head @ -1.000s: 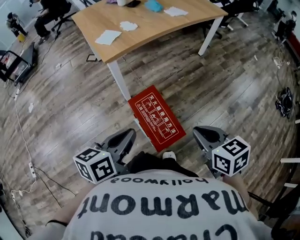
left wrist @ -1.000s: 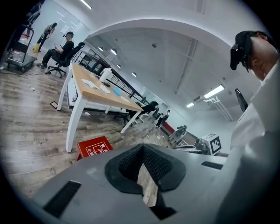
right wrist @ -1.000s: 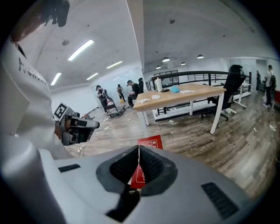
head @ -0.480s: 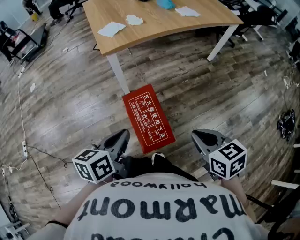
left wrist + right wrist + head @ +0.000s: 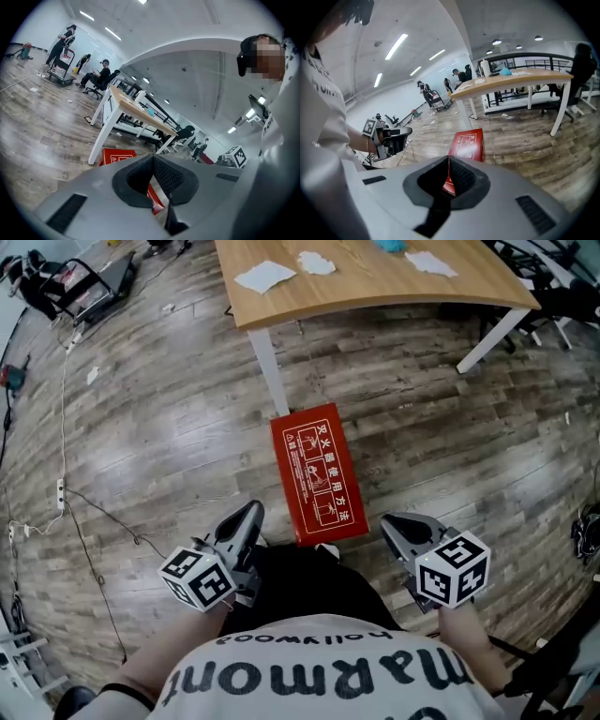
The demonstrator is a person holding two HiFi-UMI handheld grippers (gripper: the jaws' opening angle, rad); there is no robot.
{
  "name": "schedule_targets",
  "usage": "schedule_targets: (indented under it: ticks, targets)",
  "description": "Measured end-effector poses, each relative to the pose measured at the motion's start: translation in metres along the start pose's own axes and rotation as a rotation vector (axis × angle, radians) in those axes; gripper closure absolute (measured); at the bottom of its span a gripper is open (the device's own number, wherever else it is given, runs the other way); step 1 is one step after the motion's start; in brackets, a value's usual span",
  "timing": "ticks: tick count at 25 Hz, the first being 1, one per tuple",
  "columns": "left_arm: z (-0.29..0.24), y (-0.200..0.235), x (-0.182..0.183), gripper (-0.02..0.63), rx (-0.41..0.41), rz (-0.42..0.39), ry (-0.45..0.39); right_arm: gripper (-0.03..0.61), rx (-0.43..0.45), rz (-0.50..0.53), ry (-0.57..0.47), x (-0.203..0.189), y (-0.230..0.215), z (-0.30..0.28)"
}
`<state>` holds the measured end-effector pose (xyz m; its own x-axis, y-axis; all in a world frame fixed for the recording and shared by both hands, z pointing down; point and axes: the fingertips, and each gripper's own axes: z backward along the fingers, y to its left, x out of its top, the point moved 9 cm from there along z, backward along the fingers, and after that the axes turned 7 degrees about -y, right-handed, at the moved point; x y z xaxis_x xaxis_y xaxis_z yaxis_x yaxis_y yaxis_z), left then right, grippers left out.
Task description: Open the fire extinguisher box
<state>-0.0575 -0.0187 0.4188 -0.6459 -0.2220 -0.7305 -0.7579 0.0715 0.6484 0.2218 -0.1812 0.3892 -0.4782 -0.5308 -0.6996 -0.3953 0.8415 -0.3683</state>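
The view has swung since a second ago: the red fire extinguisher box [image 5: 319,474] is now sitting nearly straight ahead of the person rather than slanting across the floor, and the wooden bench [image 5: 375,287] has slid to the top edge of the head view.

The box is lying flat on the wood-plank floor [image 5: 150,427], its white printed panel facing up and its lid looking closed. Its far end is resting just beside the foot of the bench's white leg [image 5: 272,371]. Its near end is lying just in front of the person's white shoe tip [image 5: 327,549].

The left tongs [image 5: 246,518] are hovering just off the box's near left corner, apart from it. In the left gripper view the tongs [image 5: 153,160] are pressed together with nothing between them, and the box [image 5: 115,156] is showing beyond them on the floor. The right tongs [image 5: 397,524] are hanging near the box's near right corner, also clear of it. In the right gripper view they [image 5: 449,162] are likewise pressed together and empty, pointing toward the box [image 5: 468,143], while the left tongs [image 5: 389,138] are showing across from them.

Sheets of white paper [image 5: 265,276] are lying on the bench, and a thin cable [image 5: 84,507] is trailing across the floor at the left.
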Motion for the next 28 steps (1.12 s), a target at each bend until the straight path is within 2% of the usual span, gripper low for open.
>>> schedule_targets:
  ticks: [3, 6, 11, 13, 16, 18, 22, 25, 26, 28]
  targets:
    - [-0.006, 0.018, -0.005, 0.607, -0.021, 0.02, 0.028, 0.569, 0.033, -0.065, 0.03, -0.013, -0.002, -0.032]
    - [-0.01, 0.039, -0.01, 0.607, -0.027, 0.035, 0.082, 0.569, 0.028, -0.119, 0.062, -0.024, 0.0, -0.063]
    - [-0.024, 0.075, -0.019, 0.607, -0.1, 0.126, 0.174, 0.569, 0.02, -0.175, 0.074, -0.029, 0.014, -0.099]
    - [-0.036, 0.085, -0.019, 0.607, -0.128, 0.134, 0.211, 0.569, 0.003, -0.215, 0.056, -0.029, 0.011, -0.112]
    - [-0.049, 0.097, -0.022, 0.607, -0.173, 0.179, 0.277, 0.569, 0.015, -0.349, -0.03, -0.03, 0.011, -0.127]
    - [-0.056, 0.109, -0.023, 0.607, -0.172, 0.203, 0.318, 0.569, 0.024, -0.413, -0.061, -0.033, 0.012, -0.14]
    - [-0.07, 0.143, -0.025, 0.606, -0.12, 0.234, 0.389, 0.568, 0.001, -0.415, -0.047, -0.039, 0.014, -0.167]
    - [-0.076, 0.164, -0.03, 0.604, -0.115, 0.187, 0.48, 0.568, -0.045, -0.389, -0.038, -0.039, 0.014, -0.179]
    - [-0.078, 0.17, -0.033, 0.589, -0.111, 0.168, 0.518, 0.568, -0.061, -0.374, -0.034, -0.039, 0.014, -0.18]
    - [-0.084, 0.182, -0.042, 0.442, -0.103, 0.159, 0.59, 0.566, -0.083, -0.331, -0.022, -0.038, 0.013, -0.182]
